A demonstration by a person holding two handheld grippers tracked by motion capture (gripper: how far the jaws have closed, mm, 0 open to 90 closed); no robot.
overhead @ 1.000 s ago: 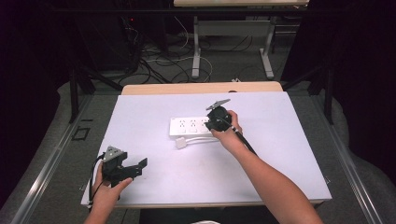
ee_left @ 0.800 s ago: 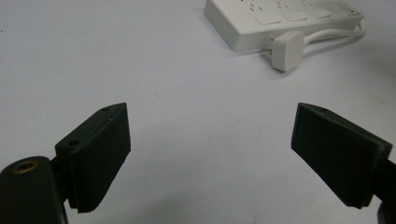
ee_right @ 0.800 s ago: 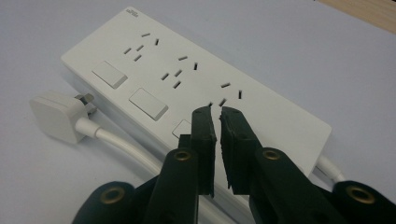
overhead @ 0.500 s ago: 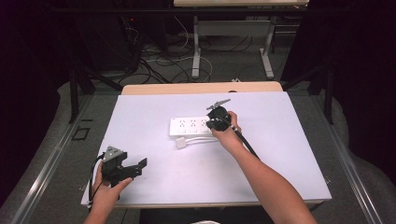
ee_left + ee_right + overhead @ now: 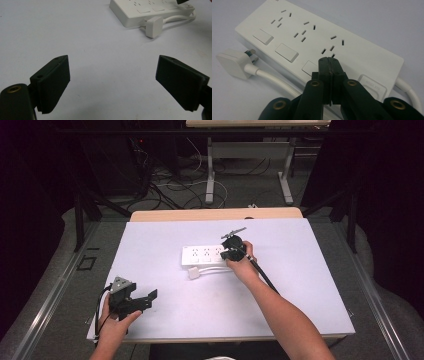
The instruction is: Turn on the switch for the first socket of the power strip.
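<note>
High view: my right gripper [image 5: 227, 251] sits over the right end of the white power strip [image 5: 205, 255], mid-tabletop [image 5: 300, 285], fingers pressed together on nothing, tips just above a switch. My left gripper [image 5: 145, 301] rests near the front-left corner, fingers spread wide and empty. Its plug [image 5: 194, 273] lies beside the strip.
</note>
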